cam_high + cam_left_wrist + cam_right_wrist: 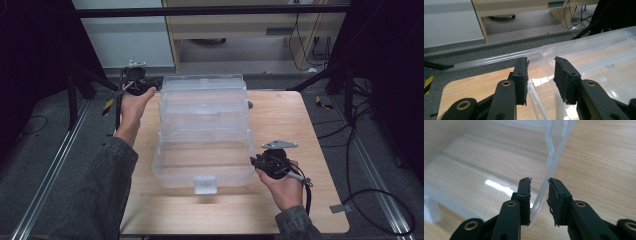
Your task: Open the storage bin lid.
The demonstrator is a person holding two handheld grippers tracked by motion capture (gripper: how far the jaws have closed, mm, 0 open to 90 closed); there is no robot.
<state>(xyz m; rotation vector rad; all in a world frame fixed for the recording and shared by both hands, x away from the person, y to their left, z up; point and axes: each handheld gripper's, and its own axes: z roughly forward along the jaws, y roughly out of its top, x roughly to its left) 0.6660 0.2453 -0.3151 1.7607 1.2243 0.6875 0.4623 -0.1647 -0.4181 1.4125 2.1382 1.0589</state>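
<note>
Left to right in the high view. Left hand (131,107) holds the left gripper (136,82) at the far-left corner of the clear box (202,131). In the left gripper view its jaws stand apart, one on each side of the edge of the raised lid (584,50); the pads (522,75) do not press on the plastic.

The box stands open in the middle of the table (280,120), lid up at the far side, tray toward the person, with a latch (205,184) at the near wall.

Right hand (285,187) holds the right gripper (272,162) just beside the box's near-right corner. In the right gripper view its jaws straddle the thin wall (554,162) at that corner with a narrow gap; whether the pads (524,195) touch the wall cannot be told. A cable (306,192) trails from this gripper over the hand.
</note>
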